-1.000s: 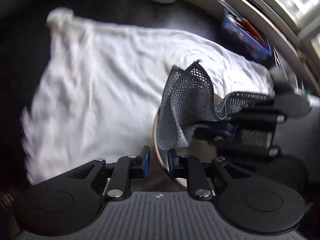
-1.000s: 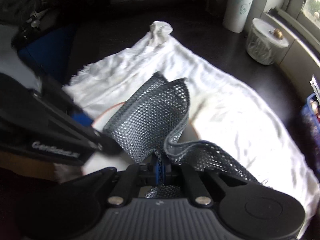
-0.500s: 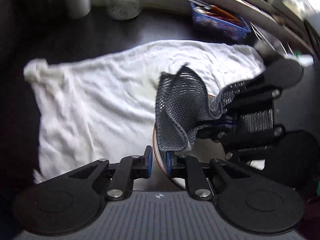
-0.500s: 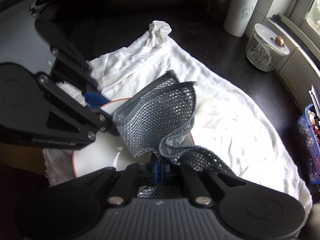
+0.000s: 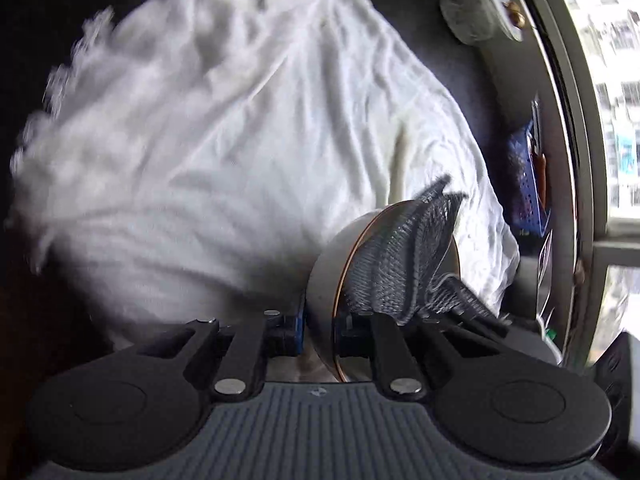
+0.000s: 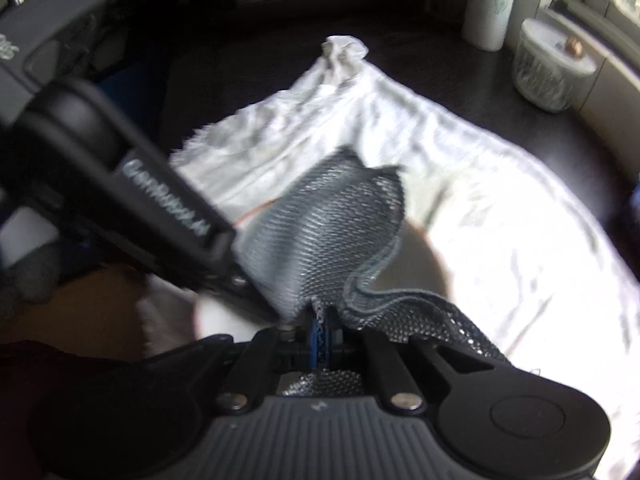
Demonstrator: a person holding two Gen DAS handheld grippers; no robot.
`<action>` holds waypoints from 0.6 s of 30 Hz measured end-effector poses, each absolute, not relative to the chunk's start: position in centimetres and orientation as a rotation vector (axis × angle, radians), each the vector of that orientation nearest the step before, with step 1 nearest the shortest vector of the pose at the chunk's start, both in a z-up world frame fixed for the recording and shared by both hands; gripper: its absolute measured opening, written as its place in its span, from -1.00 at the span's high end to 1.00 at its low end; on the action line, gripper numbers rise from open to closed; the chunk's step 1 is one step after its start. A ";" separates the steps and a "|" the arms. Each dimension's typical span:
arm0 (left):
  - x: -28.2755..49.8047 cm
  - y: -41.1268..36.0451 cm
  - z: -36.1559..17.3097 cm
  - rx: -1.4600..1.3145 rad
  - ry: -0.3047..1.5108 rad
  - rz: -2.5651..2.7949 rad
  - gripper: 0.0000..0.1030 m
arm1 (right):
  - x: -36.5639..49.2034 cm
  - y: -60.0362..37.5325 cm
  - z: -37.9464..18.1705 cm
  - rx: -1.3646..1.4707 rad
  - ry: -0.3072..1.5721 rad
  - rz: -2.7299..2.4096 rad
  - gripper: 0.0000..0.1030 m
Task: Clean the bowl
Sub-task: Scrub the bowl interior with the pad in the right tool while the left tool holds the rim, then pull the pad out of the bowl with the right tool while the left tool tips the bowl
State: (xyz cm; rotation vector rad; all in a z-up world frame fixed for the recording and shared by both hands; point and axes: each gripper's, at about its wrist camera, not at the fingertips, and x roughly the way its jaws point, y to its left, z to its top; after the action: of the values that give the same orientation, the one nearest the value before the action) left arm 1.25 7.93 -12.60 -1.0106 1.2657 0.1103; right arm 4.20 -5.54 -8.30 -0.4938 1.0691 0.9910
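Note:
My left gripper (image 5: pixel 320 334) is shut on the rim of a white bowl (image 5: pixel 326 276) with a copper edge and holds it tilted on its side above a white towel (image 5: pixel 224 132). My right gripper (image 6: pixel 323 334) is shut on a grey mesh cloth (image 6: pixel 332 236), which is pushed into the bowl's mouth; the cloth also shows in the left wrist view (image 5: pixel 396 256). In the right wrist view the left gripper's body (image 6: pixel 132 184) crosses from the left and hides most of the bowl (image 6: pixel 416 264). Both views are blurred.
The towel (image 6: pixel 500 240) lies on a dark counter (image 6: pixel 248 64). A glass jar with a lid (image 6: pixel 548 66) and a paper towel roll (image 6: pixel 490 4) stand at the back by the window. A blue basket (image 5: pixel 524 184) sits on the right.
My left gripper has turned and tipped the bowl onto its side. The mesh cloth has gone deeper into the bowl. Both views have swung and blurred.

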 end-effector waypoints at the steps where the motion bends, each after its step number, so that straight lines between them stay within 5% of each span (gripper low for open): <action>1: 1.5 7.5 -12.1 -0.924 1.260 0.089 0.76 | 4.2 -5.8 -8.2 -0.480 1.071 0.994 0.94; 7: 1.5 4.0 -6.5 -0.232 1.084 -0.037 0.62 | 6.3 -10.1 -4.5 -0.263 1.010 0.969 0.94; 14: 0.7 0.7 -2.1 -0.013 1.002 -0.327 0.28 | 8.2 -16.3 -2.4 -0.127 0.949 0.873 0.93; 18: 1.3 -3.8 -3.3 0.153 1.044 -0.471 0.24 | 7.9 -17.8 -3.8 -0.101 0.982 0.848 0.93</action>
State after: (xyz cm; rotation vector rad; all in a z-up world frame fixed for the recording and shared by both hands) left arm 1.30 -3.79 -3.33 0.1533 1.0441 -0.4706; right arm 7.94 -17.77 -3.81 -0.1012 0.9817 0.8482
